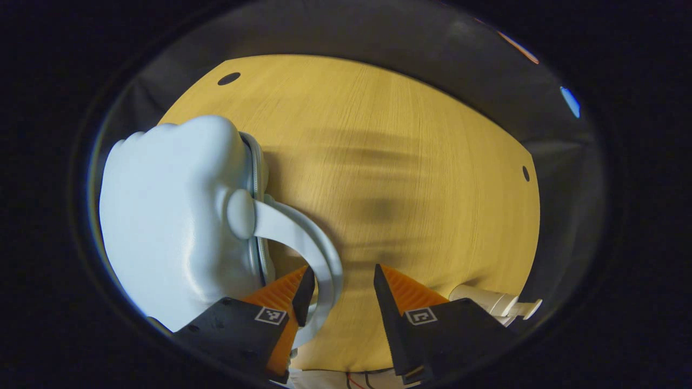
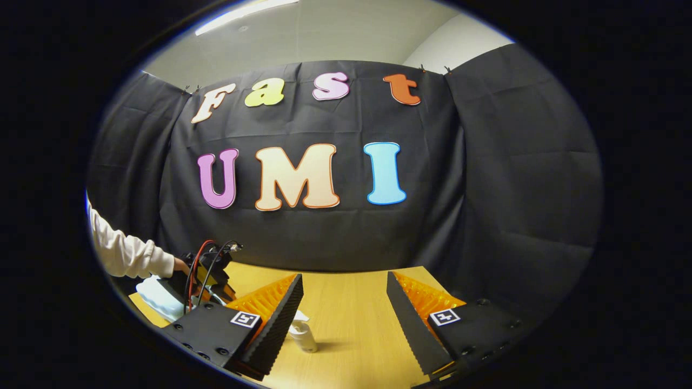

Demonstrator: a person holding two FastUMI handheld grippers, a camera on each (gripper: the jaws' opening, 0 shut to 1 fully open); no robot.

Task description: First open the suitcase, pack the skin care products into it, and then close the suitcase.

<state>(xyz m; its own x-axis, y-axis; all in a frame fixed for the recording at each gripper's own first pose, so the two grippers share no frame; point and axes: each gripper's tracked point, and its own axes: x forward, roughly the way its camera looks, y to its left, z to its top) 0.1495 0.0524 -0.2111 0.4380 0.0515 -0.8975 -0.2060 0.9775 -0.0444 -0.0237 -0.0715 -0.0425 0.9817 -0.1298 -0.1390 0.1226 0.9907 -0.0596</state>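
Left gripper view: looking down on wooden surface (image 1: 411, 162). Pale blue suitcase (image 1: 167, 216) at left, shell closed, lying on surface. Curved handle (image 1: 308, 237) arcs off suitcase edge and passes just inside left finger tip; handle sits betw. the two fingers of left gripper (image 1: 339, 281), nearer the left one. Fingers spread wide, right finger clear of handle, so nothing clamped. White skin care bottle (image 1: 494, 300) w/ pump top lying on surface at lower right, just behind right finger, apart from suitcase.

Right gripper view: right gripper (image 2: 344, 283) held above surface, pointing at booth wall, fingers wide apart, nothing betw. them. Small white bottle (image 2: 303, 335) standing on surface just beside left finger. Far left: sleeve (image 2: 127, 251) and hand on other gripper (image 2: 208, 270) w/ red and black cables, down at suitcase (image 2: 159, 297).
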